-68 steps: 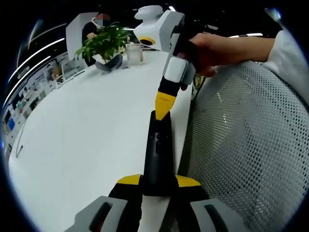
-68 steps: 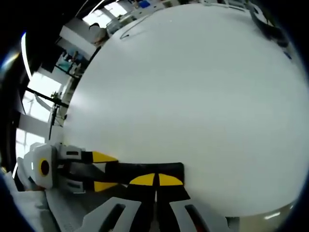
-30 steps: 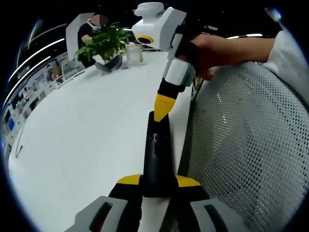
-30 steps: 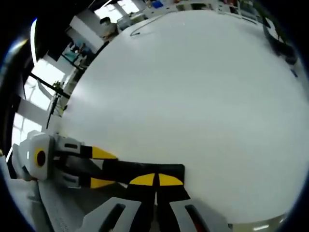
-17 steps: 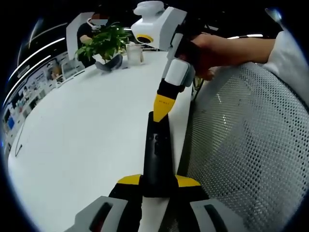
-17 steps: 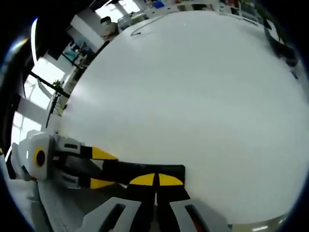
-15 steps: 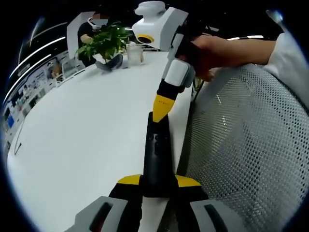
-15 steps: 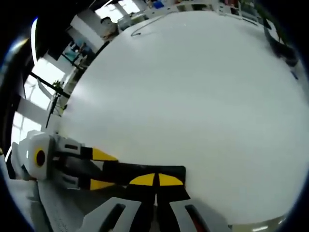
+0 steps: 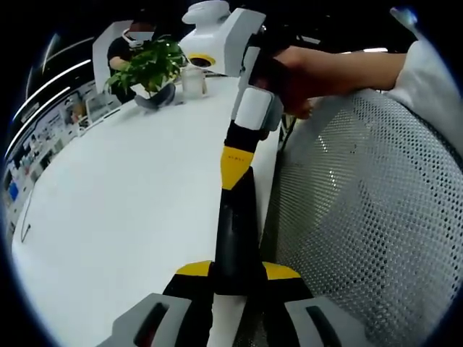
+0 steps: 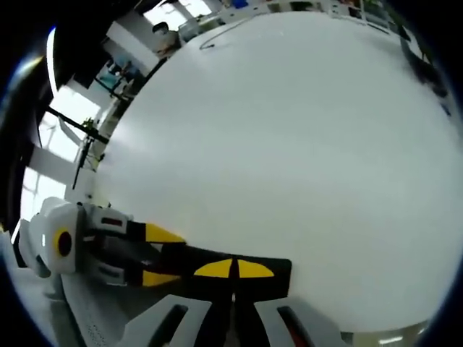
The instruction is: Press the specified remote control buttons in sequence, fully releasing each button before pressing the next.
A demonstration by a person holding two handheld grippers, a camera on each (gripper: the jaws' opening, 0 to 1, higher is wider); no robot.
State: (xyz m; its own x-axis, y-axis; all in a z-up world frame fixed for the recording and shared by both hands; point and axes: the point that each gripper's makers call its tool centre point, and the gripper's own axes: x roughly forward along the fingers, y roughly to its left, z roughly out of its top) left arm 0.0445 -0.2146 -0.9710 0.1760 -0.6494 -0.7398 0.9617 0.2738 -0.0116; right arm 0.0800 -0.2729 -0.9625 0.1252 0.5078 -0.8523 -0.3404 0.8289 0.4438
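Note:
A black remote control (image 9: 236,231) points away from me in the left gripper view, gripped at its near end by my left gripper (image 9: 235,270), whose yellow-tipped jaws are shut on it. My right gripper (image 9: 235,160) comes down from the top with a hand (image 9: 318,69) holding it. Its jaws are shut and their yellow tip rests on the remote's upper face near the far end. In the right gripper view my right gripper (image 10: 233,269) lies shut over the remote control (image 10: 278,269), and the left gripper (image 10: 160,255) clamps it from the left.
A white table (image 9: 123,188) spreads out to the left, with a potted plant (image 9: 145,63) and a glass cup (image 9: 192,79) at its far end. A grey mesh chair back (image 9: 362,217) stands close on the right. A thin cable (image 10: 217,36) lies far across the table.
The right gripper's tip has slid a little along the remote toward the left gripper. Both views have shifted slightly. The left gripper keeps its hold.

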